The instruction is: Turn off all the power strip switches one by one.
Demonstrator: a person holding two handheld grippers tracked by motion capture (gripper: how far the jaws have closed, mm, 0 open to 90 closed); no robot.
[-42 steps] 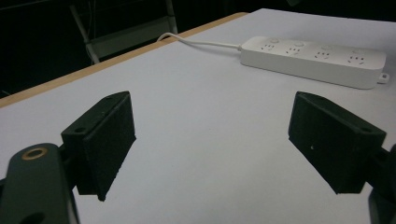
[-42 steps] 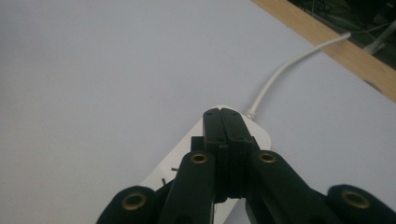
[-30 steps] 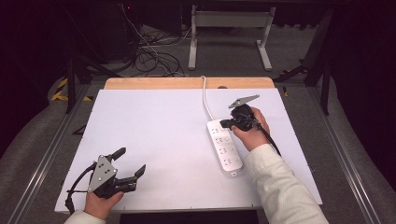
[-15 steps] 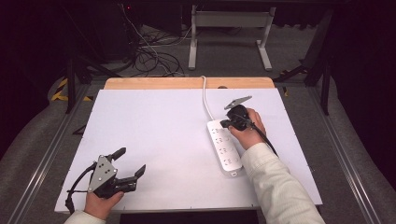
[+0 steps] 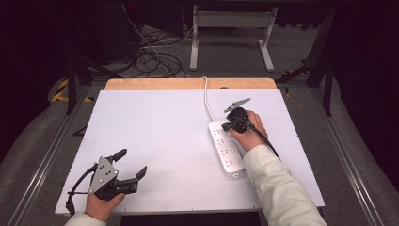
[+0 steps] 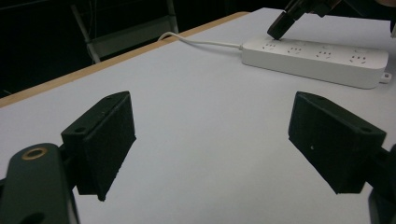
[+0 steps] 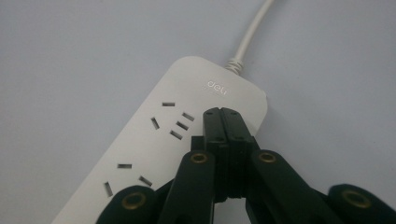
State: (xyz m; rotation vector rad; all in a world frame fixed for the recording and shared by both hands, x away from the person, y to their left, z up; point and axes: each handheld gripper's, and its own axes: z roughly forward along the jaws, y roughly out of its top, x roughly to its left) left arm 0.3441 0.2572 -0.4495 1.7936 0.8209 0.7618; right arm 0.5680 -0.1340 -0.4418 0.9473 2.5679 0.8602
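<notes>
The right gripper (image 7: 227,122) has its jaws pressed flat together with nothing between them, tips on the cable end of the white power strip (image 5: 226,147), which lies right of centre on the table (image 5: 155,132). The left gripper (image 5: 130,164), jaws wide apart and empty, sits over bare tabletop near the front edge. The right gripper view shows the strip's socket slots.

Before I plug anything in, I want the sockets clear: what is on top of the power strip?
The shut right gripper sits over the cord end of the power strip. Whatever lies under its tips is covered.
</notes>
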